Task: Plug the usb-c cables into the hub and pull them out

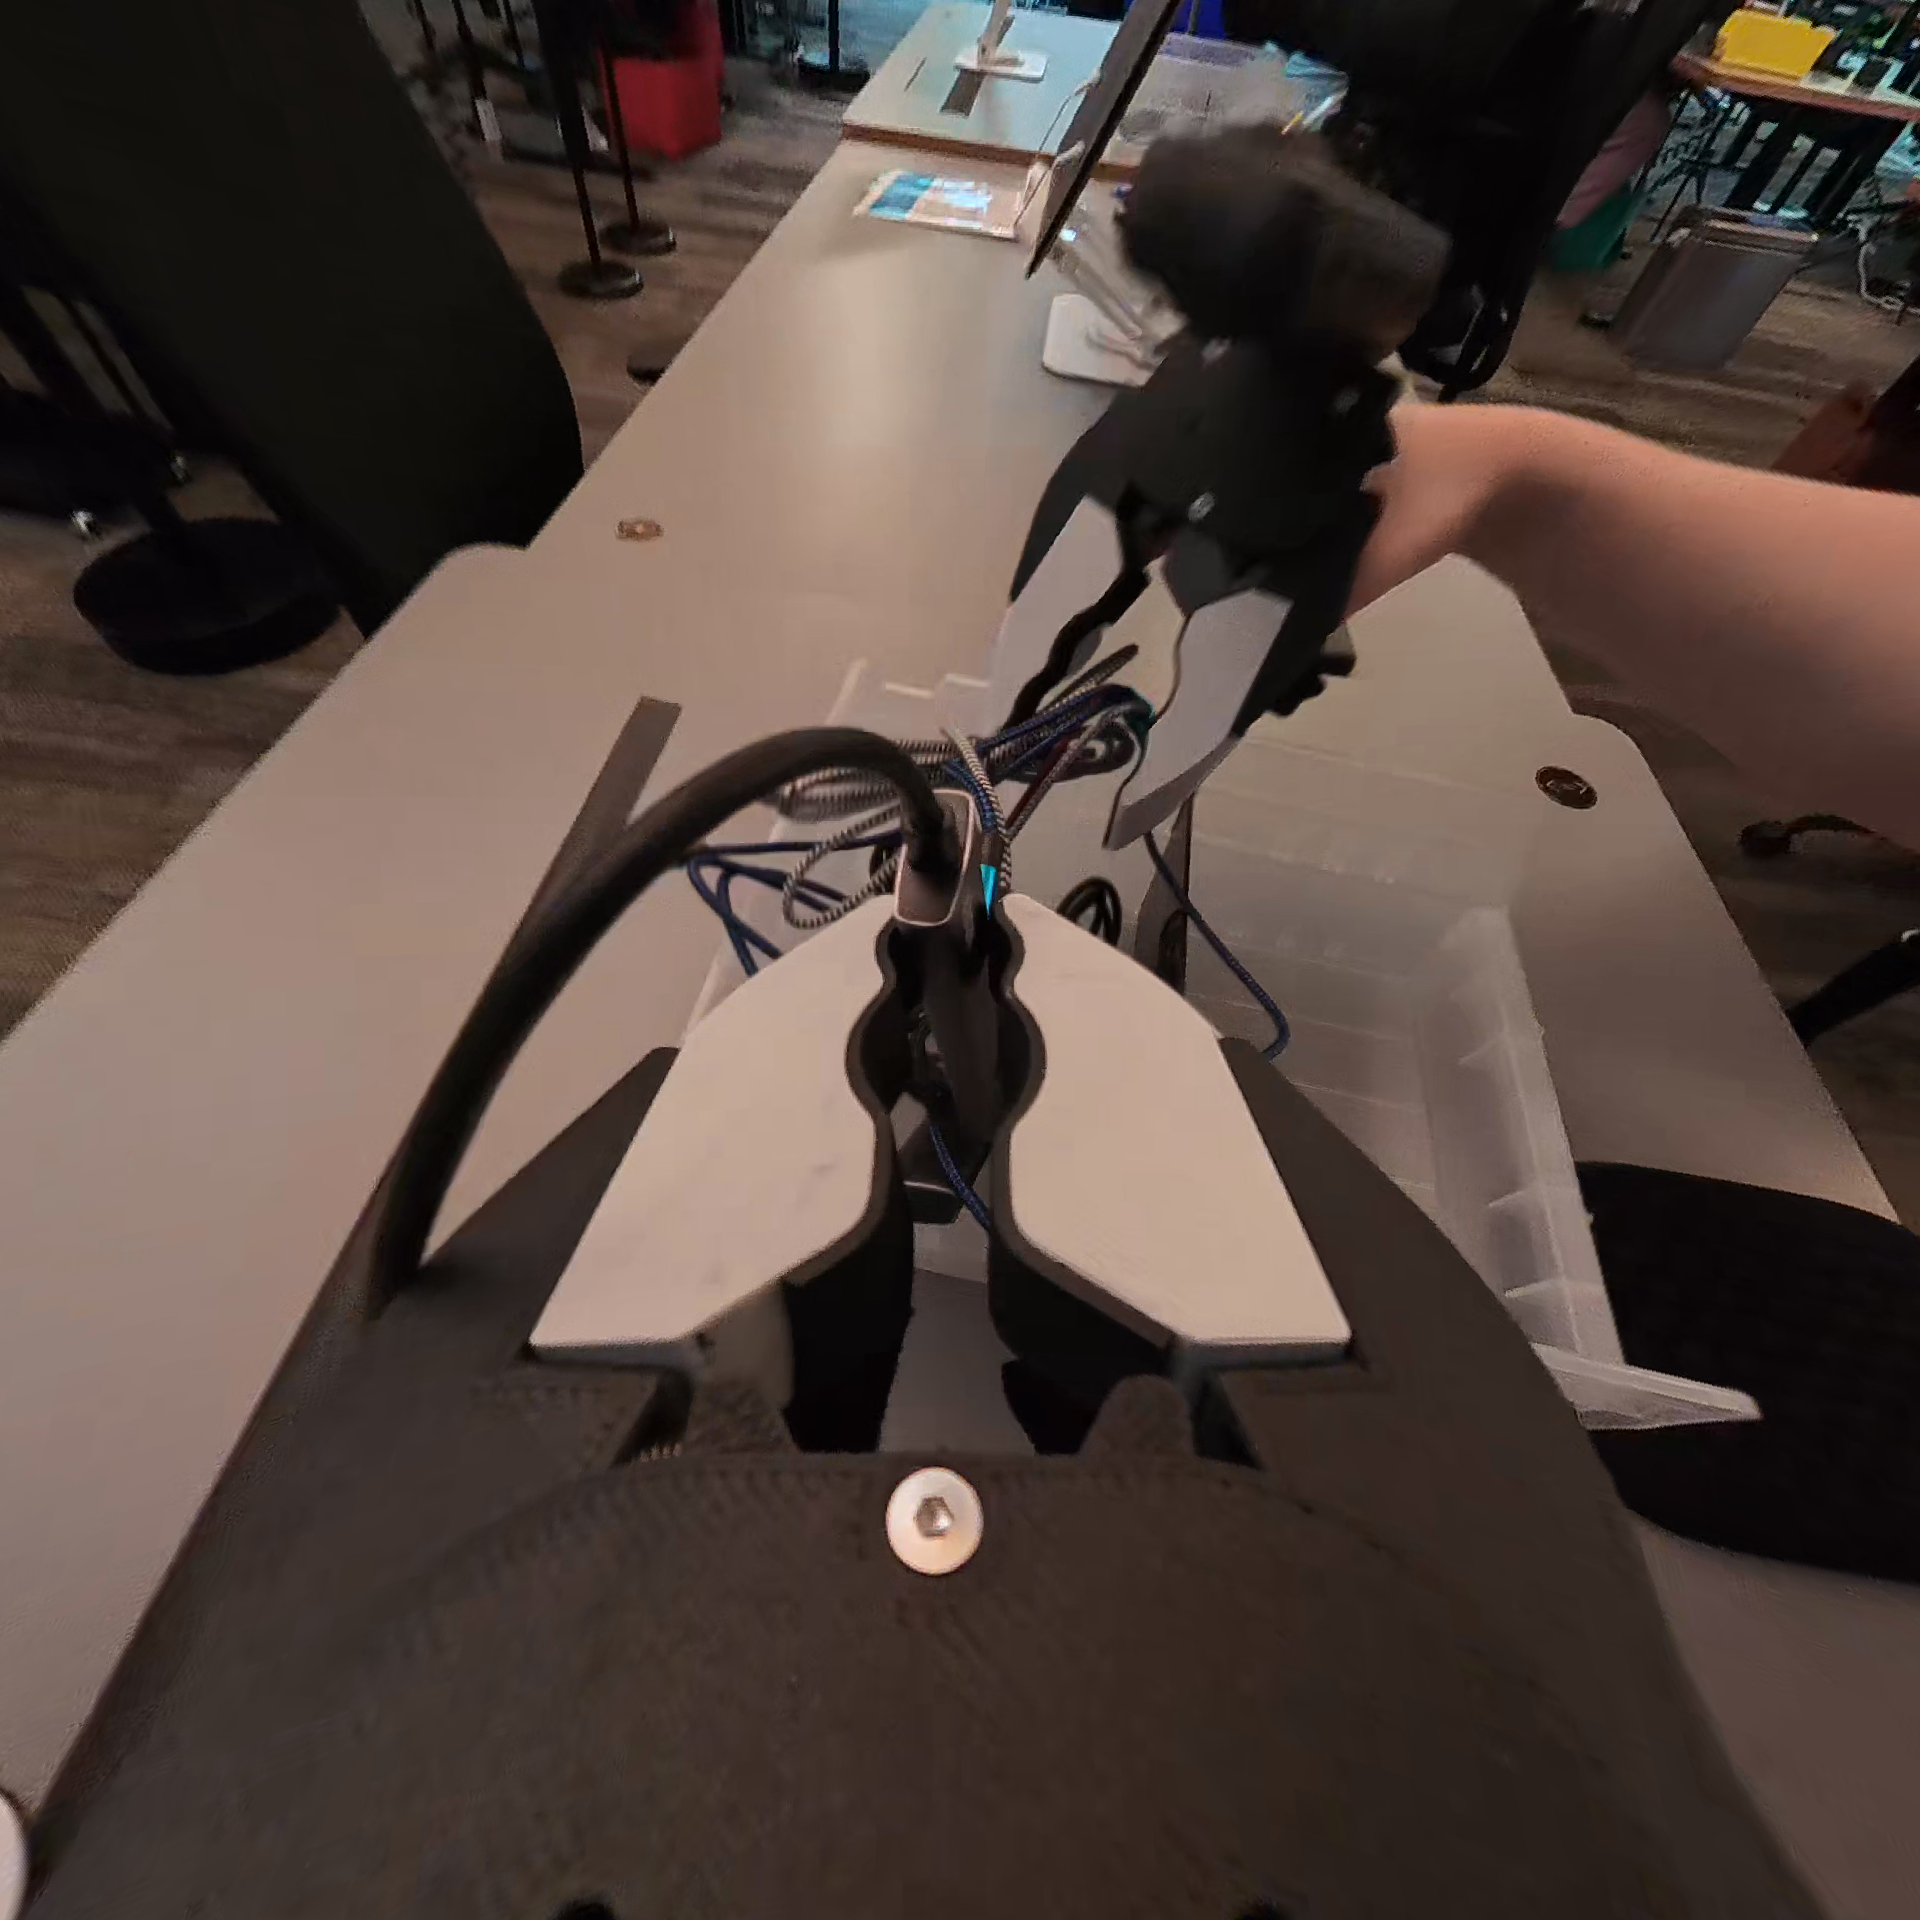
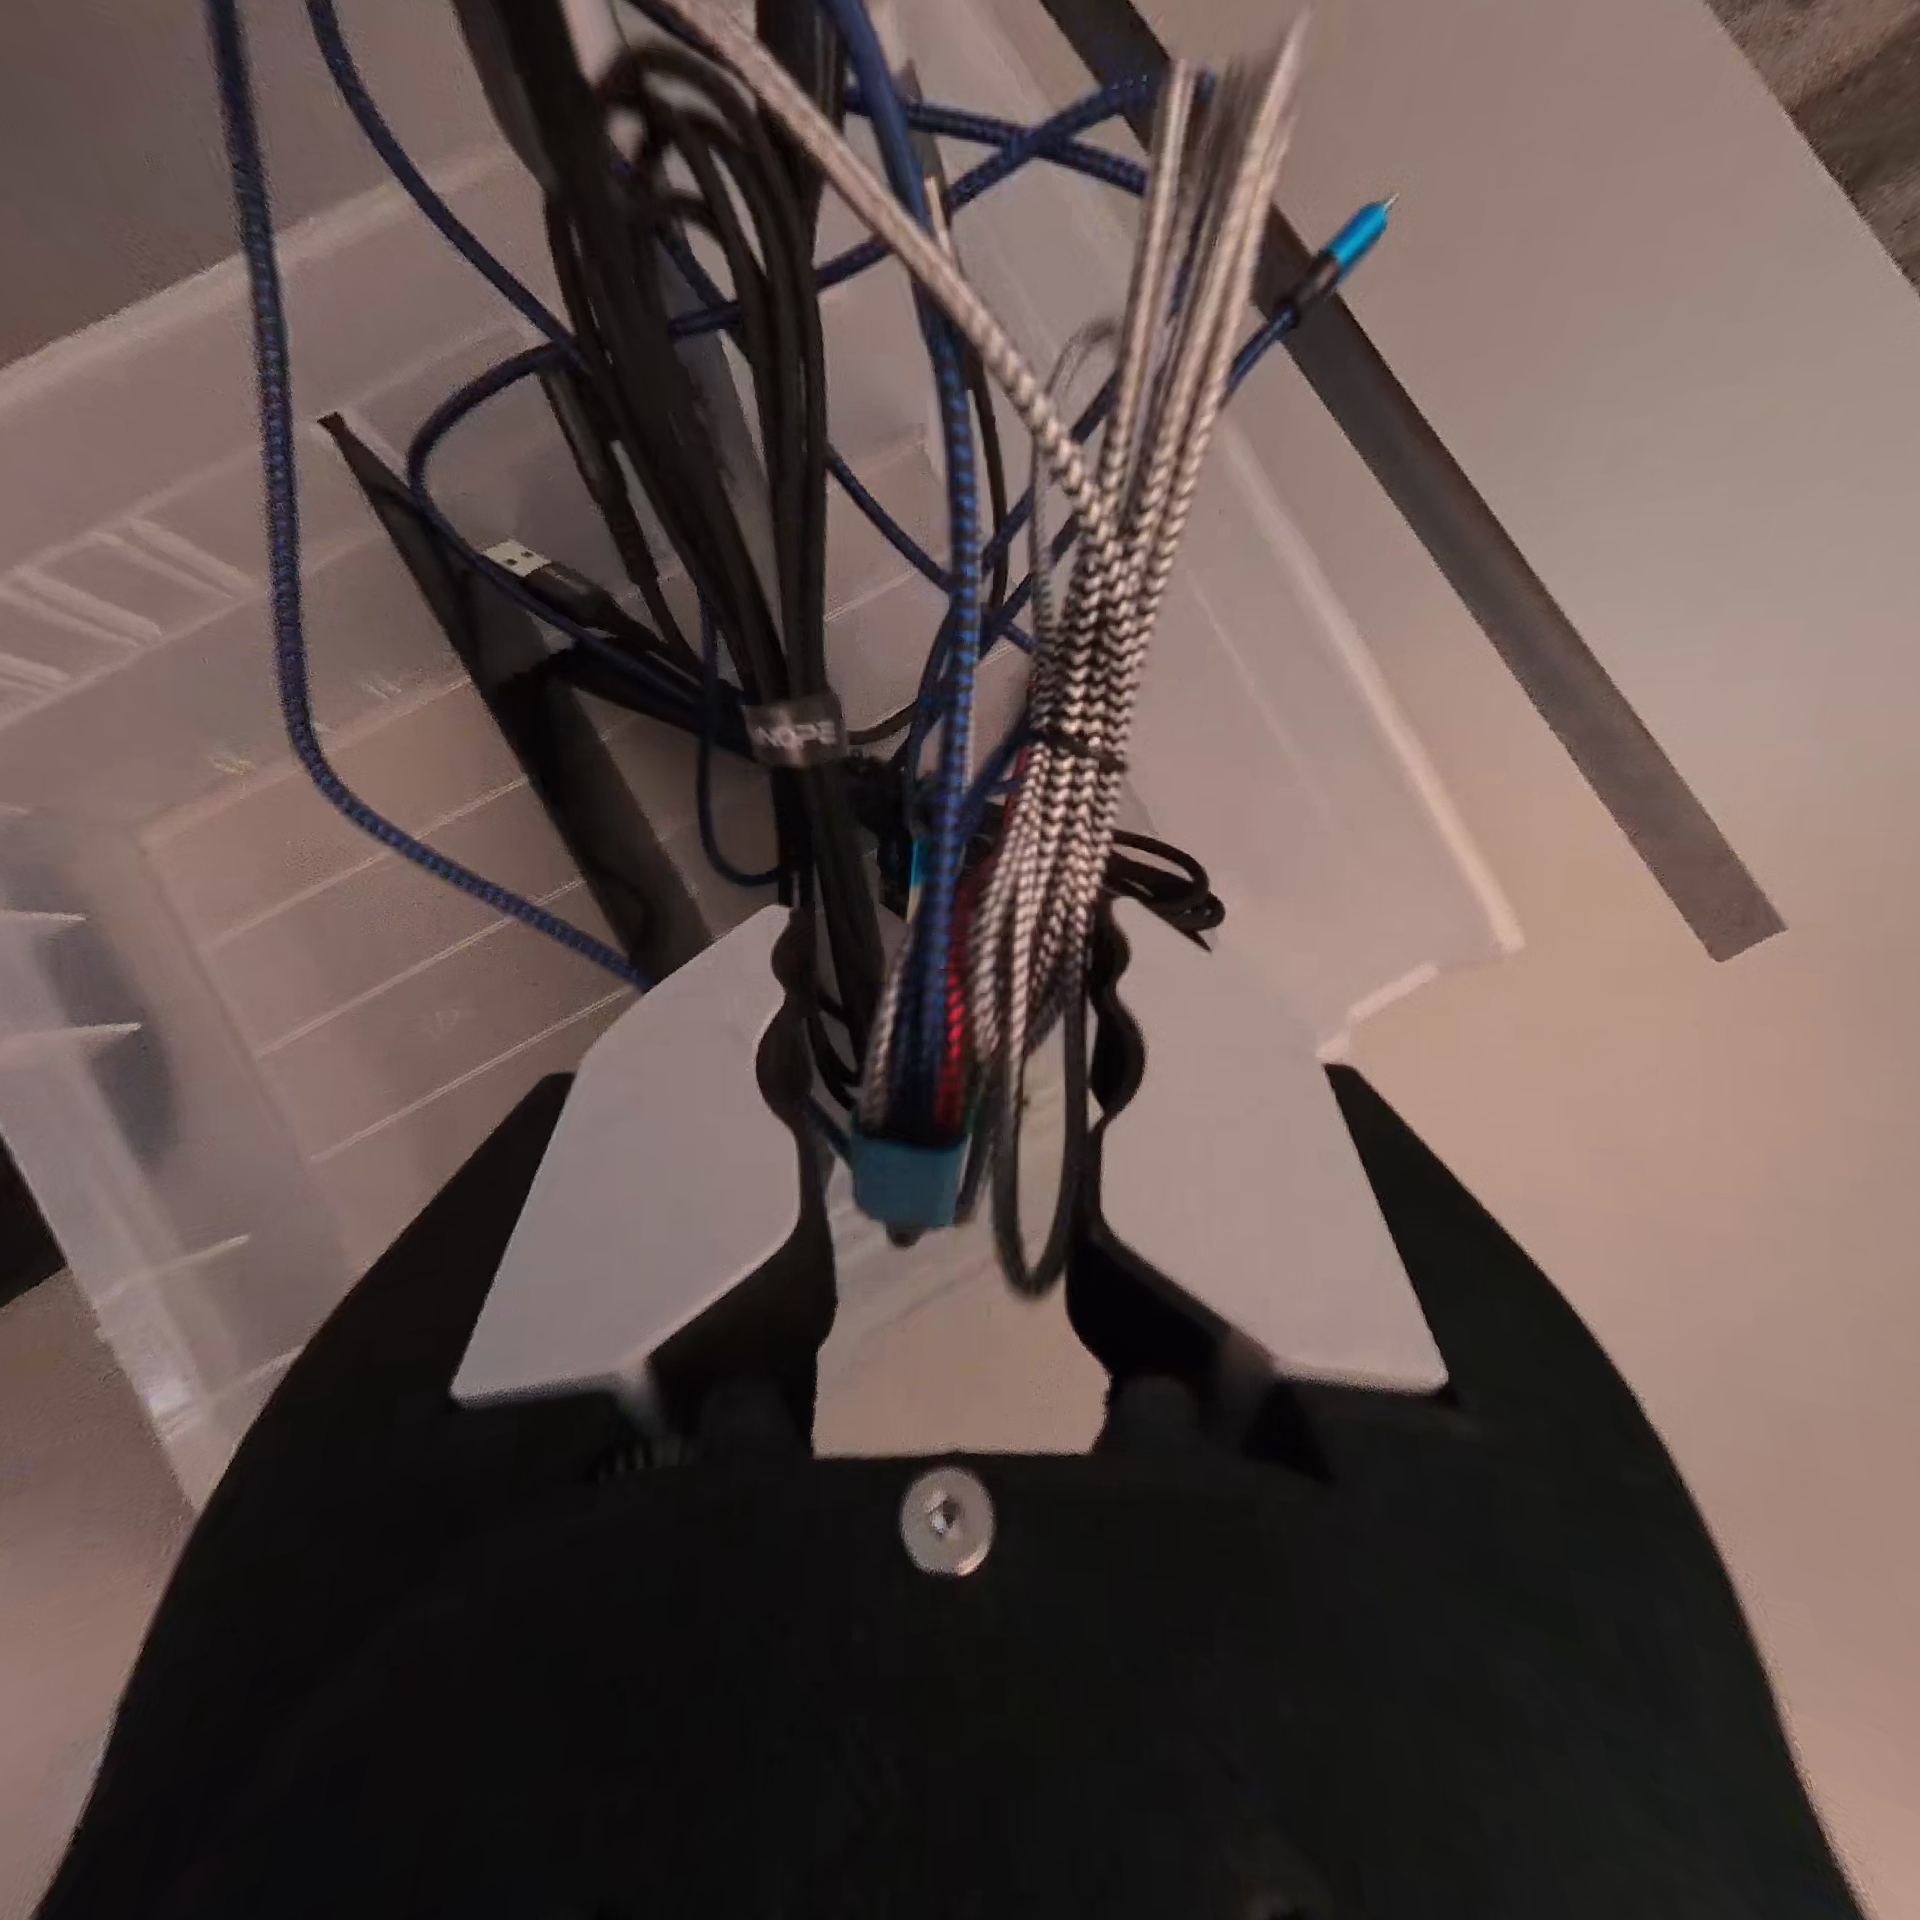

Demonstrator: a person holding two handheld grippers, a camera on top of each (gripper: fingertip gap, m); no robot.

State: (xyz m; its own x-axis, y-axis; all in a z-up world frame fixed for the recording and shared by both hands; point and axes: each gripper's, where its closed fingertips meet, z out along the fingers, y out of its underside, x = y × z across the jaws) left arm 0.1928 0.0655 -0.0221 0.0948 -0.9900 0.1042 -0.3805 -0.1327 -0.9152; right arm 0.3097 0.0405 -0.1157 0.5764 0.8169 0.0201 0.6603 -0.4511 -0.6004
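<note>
A long pale table (image 1: pixel 790 436) carries everything, running away toward its far end where a white stand (image 1: pixel 1086 338) and a bluish sheet (image 1: pixel 935 203) lie. On the near part of the table sits a clear plastic bin (image 1: pixel 1496 1174), its right wall close to the table's right edge; a black chair seat (image 1: pixel 1756 1340) shows past that edge.

The left gripper (image 1: pixel 948 914) fills the lower half of its own view. Its white fingers (image 1: pixel 769 1122) are drawn nearly together, clamped on the hub (image 1: pixel 933 878) — a slim grey body standing on end at the fingertips, held above the bin's near-left corner. A thick black lead (image 1: pixel 582 935) arcs from the hub's top back over the gripper's left shoulder, and a braided cable with a blue-tipped plug (image 1: pixel 989 883) sits against the hub's right side; whether it is seated in a port cannot be told.

The right gripper (image 2: pixel 940 940), held by a bare forearm (image 1: pixel 1662 582), hangs over the bin's far side. Its jaws stand part-way closed around a loose bundle of usb-c cables (image 2: pixel 1049 727) — black-and-white braided, blue braided (image 2: pixel 961 582), red and plain black strands. A teal band (image 2: pixel 906 1179) ties several together low between the fingers. One blue metal plug (image 2: pixel 1351 234) sticks out past the bin's rim, over a dark strip (image 2: pixel 1507 582) on the table.
</note>
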